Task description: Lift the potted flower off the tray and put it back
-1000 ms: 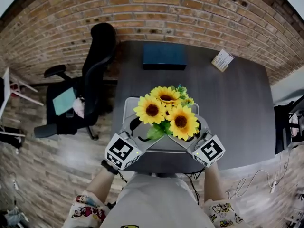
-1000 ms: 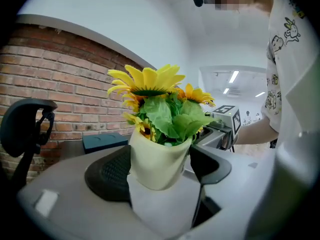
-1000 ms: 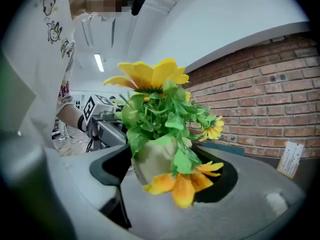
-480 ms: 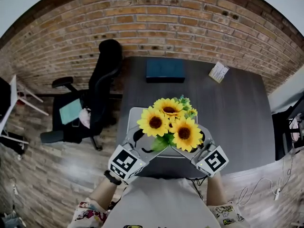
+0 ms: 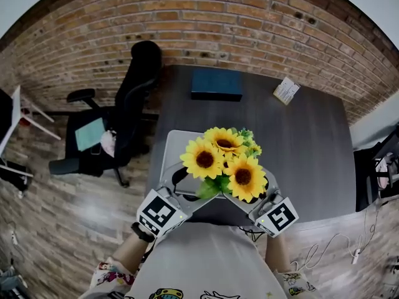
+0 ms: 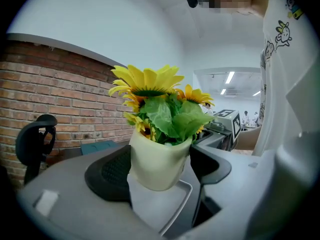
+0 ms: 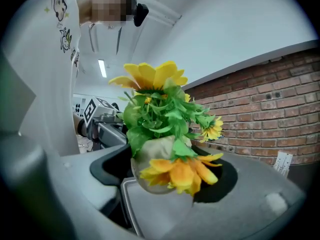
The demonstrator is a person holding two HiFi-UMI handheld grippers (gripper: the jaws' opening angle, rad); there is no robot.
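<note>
Brick wall behind, dark table (image 5: 312,136). Potted flower (image 5: 225,162) hangs just above tray (image 5: 171,151) at table's near edge. My left gripper (image 6: 159,170) and right gripper (image 7: 160,171) each clamp wide round pot from opposite sides, my guess for steady, level set-down.

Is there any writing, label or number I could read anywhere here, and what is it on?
No text can be read here.
Card on the table: print too small to read.
Marker cubes: black-and-white patterns only, no letters.
Shirt: cartoon drawings, no words legible.
</note>
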